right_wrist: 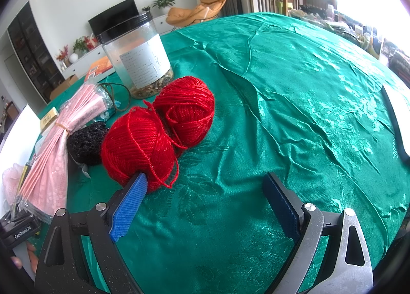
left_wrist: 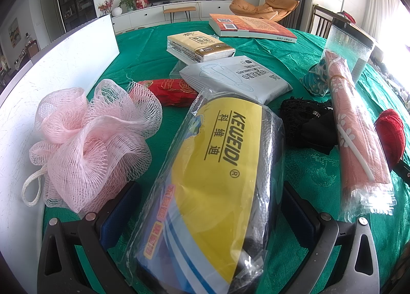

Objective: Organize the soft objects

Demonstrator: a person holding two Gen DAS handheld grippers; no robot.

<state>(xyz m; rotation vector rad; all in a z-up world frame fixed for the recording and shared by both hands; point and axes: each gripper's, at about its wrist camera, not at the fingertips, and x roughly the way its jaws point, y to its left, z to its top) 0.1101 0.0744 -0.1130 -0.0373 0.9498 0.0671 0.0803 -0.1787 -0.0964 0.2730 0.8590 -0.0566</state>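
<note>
left claw (left_wrist: 212, 217) spread around pack (left_wrist: 210, 178) | right claw (right_wrist: 205, 207) spread, empty, pad touching yarn (right_wrist: 138, 148) | risk: slick wrapper slips; yarn rolls

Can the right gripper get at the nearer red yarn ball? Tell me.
Probably yes. The right gripper is open, one pad already beside the nearer red yarn ball; only bare green tablecloth lies around.

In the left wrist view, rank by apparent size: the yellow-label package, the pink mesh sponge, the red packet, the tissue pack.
1. Yellow-label package, though it lies nearest the camera, which inflates it.
2. Pink mesh sponge.
3. Tissue pack and red packet look alike; the tissue pack lies farther back, so no ranking.
</note>
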